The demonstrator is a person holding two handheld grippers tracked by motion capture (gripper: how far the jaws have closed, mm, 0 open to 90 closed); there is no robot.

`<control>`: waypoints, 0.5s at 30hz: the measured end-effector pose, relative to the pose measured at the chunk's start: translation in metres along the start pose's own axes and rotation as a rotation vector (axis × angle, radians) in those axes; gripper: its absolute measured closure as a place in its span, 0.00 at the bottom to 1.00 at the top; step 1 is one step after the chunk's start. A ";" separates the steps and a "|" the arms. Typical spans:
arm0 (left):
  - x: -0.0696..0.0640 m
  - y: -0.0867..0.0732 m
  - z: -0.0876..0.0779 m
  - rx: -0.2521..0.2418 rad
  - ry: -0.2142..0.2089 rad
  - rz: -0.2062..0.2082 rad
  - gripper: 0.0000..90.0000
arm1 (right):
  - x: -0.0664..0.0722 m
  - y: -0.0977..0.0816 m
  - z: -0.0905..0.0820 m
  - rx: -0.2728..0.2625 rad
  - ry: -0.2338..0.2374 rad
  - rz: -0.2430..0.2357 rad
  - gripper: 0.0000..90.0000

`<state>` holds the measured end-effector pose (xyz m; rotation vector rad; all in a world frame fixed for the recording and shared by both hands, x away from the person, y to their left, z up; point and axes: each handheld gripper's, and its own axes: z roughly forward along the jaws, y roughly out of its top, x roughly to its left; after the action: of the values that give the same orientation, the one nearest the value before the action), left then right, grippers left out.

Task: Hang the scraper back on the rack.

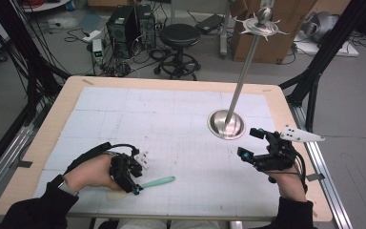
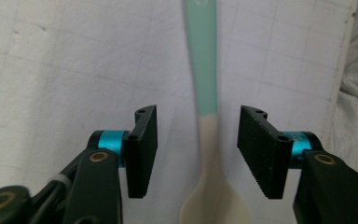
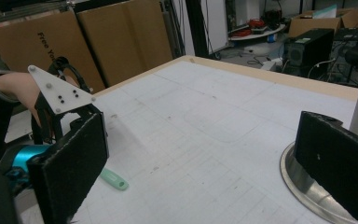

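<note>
- Down at the near left of the tabletop (image 1: pixel 181 86), my left tool (image 1: pixel 132 177) sits low over the spoon (image 1: pixel 158 182), my hand (image 1: pixel 89 172) wrapped around it from behind.
- Along that tool's own view, the spoon (image 2: pixel 208 140) runs straight up the middle between the two black jaws: cream bowl at the bottom edge, mint-green handle stretching away from me.
- Both jaws stand partly apart, one on each side of the spoon's neck, with white mat showing between each pad and the spoon; nothing is pinched.
- From above, the spoon lies flat on the white gridded mat (image 1: pixel 171 124), bowl tucked under my left tool, handle pointing toward the middle of the tabletop.
- Over on the right, my right tool (image 1: pixel 250 144) hovers above the mat, jaws spread wide and empty, aimed across toward the left side.
- Just beyond it stands the round metal base (image 1: pixel 226 125) with its pole (image 1: pixel 245 67) rising, close beside my right tool.
- Through my right tool's view, the green handle tip (image 3: pixel 116 181) peeks out past the left jaw, and my left tool (image 3: pixel 58 109) shows farther off.
</note>
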<state>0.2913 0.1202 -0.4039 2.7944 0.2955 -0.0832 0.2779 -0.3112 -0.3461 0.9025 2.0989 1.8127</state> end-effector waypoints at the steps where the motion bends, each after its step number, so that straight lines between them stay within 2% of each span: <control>1: -0.001 0.000 0.001 0.012 -0.008 -0.011 0.57 | 0.000 0.000 0.000 0.000 -0.001 0.002 0.02; 4: -0.003 0.001 0.005 0.054 -0.008 -0.014 0.61 | -0.001 -0.001 -0.001 -0.001 -0.002 0.007 0.02; 7: -0.004 0.001 0.004 0.065 -0.004 -0.024 0.65 | -0.002 -0.001 -0.002 -0.002 -0.004 0.010 0.02; 15: -0.009 0.004 0.005 0.146 0.041 -0.021 0.76 | -0.002 -0.002 -0.003 -0.001 -0.002 0.013 0.02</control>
<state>0.2831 0.1126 -0.4063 2.9414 0.3417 -0.0540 0.2769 -0.3144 -0.3480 0.9196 2.0962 1.8181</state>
